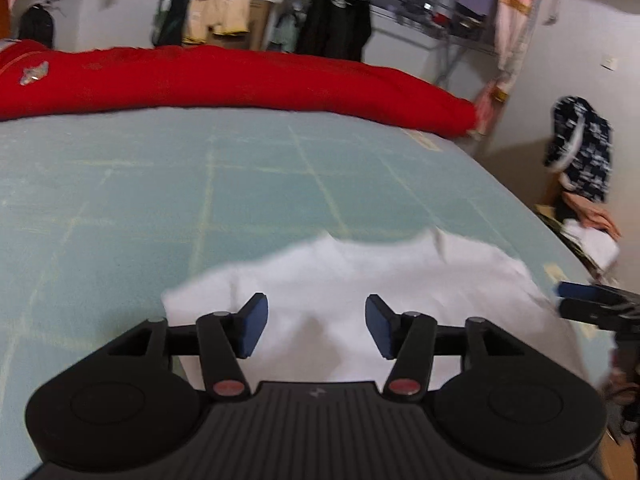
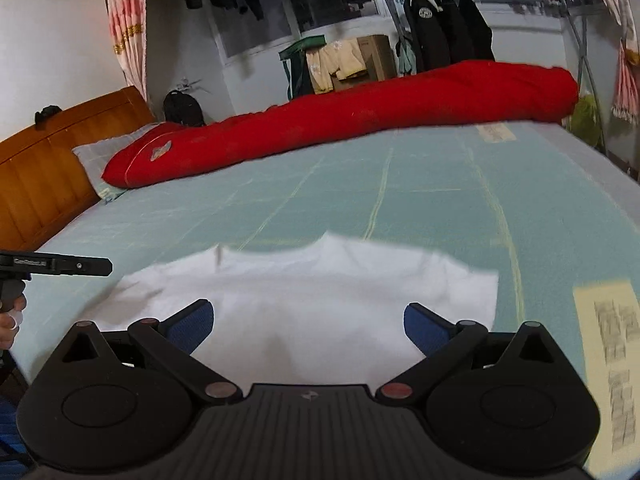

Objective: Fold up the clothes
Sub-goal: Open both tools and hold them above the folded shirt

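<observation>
1. A white garment [image 1: 360,292] lies spread flat on the pale green bed [image 1: 200,184], near its front edge.
2. The left gripper [image 1: 316,326] hovers above it, jaws apart, empty.
3. The right gripper [image 2: 308,328] hovers alongside, jaws wide, empty.
4. A red quilt [image 2: 360,120] lies rolled along the far side.

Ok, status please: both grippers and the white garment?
Left gripper open, empty. Right gripper open, empty. White garment flat on bed. Nothing blocking.
</observation>
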Motion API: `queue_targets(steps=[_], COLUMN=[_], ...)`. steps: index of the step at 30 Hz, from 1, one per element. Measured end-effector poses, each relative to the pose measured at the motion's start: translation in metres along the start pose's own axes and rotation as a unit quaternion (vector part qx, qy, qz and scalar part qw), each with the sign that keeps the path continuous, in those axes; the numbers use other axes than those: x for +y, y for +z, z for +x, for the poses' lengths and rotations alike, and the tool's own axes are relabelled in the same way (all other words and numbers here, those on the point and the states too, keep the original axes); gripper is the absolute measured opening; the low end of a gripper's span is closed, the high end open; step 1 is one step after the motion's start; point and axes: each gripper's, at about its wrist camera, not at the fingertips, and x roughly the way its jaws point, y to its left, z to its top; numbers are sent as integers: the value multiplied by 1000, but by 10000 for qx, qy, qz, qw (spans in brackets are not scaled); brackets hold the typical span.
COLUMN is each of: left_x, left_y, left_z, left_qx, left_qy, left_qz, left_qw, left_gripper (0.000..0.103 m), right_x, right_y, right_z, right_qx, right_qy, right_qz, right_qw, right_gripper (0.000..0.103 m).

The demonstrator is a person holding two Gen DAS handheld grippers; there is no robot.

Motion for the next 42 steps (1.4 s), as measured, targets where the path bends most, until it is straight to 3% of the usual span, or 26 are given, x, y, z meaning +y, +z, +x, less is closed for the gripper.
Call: queue_targets(steps=[3,6,11,14,18,20,28,34,39,42], left_x=[-9,-6,-22,-30,-21,-16,-21,-32,0,17], left_y=[-29,-55,-75,-84,-99,-102,-53,-26,-27,-28], left_z=[-3,2,-29,-34,-27,-37,-37,18,47,37], left_qx=[247,579,458,427,749,641,-83,97,461,403], left_qy=[-28,272,185,85,289,215,-150,-567,-80,-323], left_qz=[184,86,268,486,114,-29,81,333,-37,-185], left_qw=[9995,9979,9984,9979,9967,9977,9998,9978,9989,9985], left_gripper=[56,55,57,60,59,60,61,61,59,59], right_x=[11,20,30,34,39,36,29,42,43,38], right_y=[-21,-40,-55,-55,-58,-63,-69,-63,-59,-56], right_z=[-10,-16,-37,-42,-33,-31,-33,-42,-44,-39], right_qx=[211,406,434,364,486,641,636,384,344,352], right_qy=[63,-38,-267,-137,-187,-328,-491,-355,-334,-418], right_qz=[-19,-98,-255,-198,-231,-221,-69,-377,-551,-597], right_qw=[9998,9991,9984,9990,9984,9972,9967,9979,9973,9967], right_gripper=[103,103,103,103,103,103,103,103,103,103])
